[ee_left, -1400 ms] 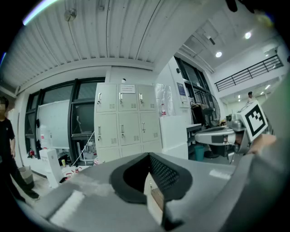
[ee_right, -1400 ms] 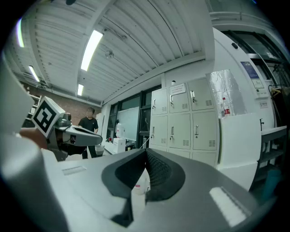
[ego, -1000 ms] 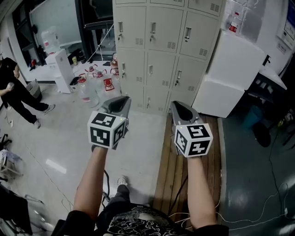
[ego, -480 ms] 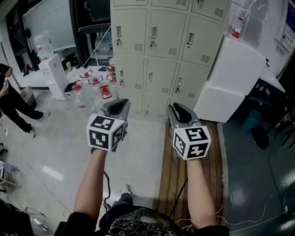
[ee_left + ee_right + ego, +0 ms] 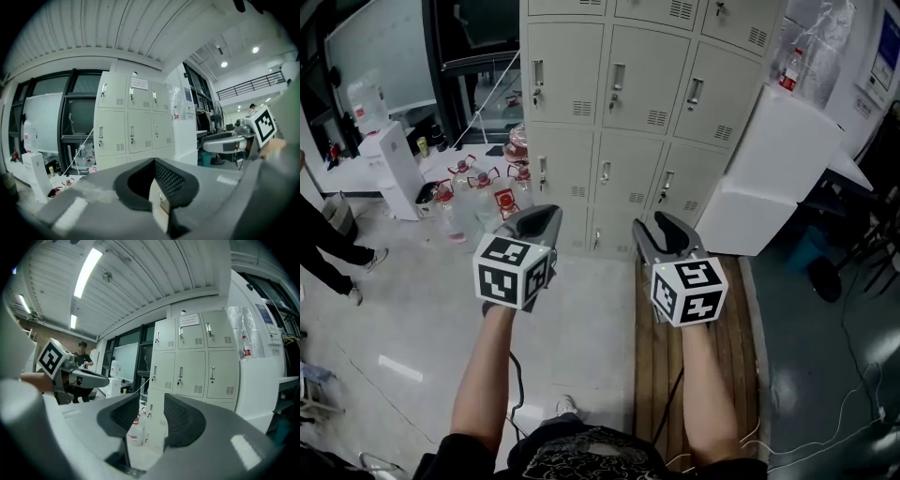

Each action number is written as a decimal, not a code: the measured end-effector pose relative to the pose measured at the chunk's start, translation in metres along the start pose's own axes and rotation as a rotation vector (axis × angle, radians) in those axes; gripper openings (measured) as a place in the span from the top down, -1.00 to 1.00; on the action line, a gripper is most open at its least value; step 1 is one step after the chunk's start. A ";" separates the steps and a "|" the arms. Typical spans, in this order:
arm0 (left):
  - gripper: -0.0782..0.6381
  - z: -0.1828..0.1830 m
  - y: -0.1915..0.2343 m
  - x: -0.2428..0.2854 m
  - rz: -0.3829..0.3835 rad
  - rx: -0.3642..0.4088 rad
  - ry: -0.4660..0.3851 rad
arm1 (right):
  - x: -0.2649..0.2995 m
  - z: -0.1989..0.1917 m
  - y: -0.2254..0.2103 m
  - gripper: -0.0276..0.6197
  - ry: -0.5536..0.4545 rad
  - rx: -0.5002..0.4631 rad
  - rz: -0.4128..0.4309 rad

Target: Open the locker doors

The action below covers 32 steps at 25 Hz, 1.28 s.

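The left claw (image 5: 542, 217) and the right claw (image 5: 661, 230), held side by side at the ends of the person's forearms (image 5: 483, 375), cover part of the lowest row of the lockers (image 5: 623, 141) in the head view. That view also cuts off the top row at its upper edge. A bystander (image 5: 328, 248) at the left edge of the floor (image 5: 412, 309) shows only as legs. The locks are too small to read.

The lockers stand upright at the far edge of the floor, straight ahead of both claws and well apart from them; neither claw touches them. All the doors (image 5: 630, 80) in view are shut, each with its handle near its left edge. Clear bottles (image 5: 478, 192) with red labels stand on the floor just beside the lockers' left corner. White blocks (image 5: 773, 150) stand against their right side. The right claw hangs over wooden planks (image 5: 712, 366) laid on the floor, the left over bare floor.

In the left gripper view the left claw's pads (image 5: 176, 180) are pressed together at the tips, with only a thin pale sliver showing lower down, and they hold nothing. The right claw's jaws stand partly spread, having just been opening. Nothing is between its pads (image 5: 180, 416); through the gap only a far-off bottle and the lower doors show.
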State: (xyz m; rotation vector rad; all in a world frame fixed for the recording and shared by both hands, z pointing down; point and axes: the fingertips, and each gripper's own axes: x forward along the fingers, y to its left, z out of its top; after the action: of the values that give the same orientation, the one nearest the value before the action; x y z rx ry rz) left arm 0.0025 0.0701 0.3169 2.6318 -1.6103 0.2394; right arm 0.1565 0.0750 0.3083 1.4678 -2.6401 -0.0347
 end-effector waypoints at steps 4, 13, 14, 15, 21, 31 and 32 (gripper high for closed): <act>0.78 0.003 0.030 0.016 -0.030 0.004 0.000 | 0.031 0.010 0.002 0.28 -0.006 0.030 -0.034; 0.78 0.004 0.068 0.042 -0.094 0.019 0.004 | 0.073 0.022 0.005 -0.05 0.002 0.021 -0.080; 0.78 0.003 0.070 0.044 -0.099 0.020 0.004 | 0.076 0.022 0.006 -0.06 0.001 0.015 -0.084; 0.78 0.002 0.072 0.046 -0.104 0.021 0.005 | 0.079 0.023 0.006 -0.10 -0.001 0.011 -0.087; 0.78 -0.003 0.080 0.053 -0.123 0.019 0.013 | 0.093 0.023 0.009 -0.11 0.003 0.002 -0.090; 0.78 -0.006 0.088 0.073 -0.121 0.029 0.014 | 0.114 0.019 0.005 -0.11 -0.022 0.024 -0.071; 0.78 -0.007 0.089 0.076 -0.120 0.032 0.018 | 0.117 0.018 0.004 -0.11 -0.023 0.028 -0.069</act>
State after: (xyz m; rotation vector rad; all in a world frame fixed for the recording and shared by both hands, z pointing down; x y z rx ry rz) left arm -0.0436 -0.0364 0.3318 2.7290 -1.4487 0.2848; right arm 0.0904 -0.0225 0.3019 1.5759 -2.6178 -0.0217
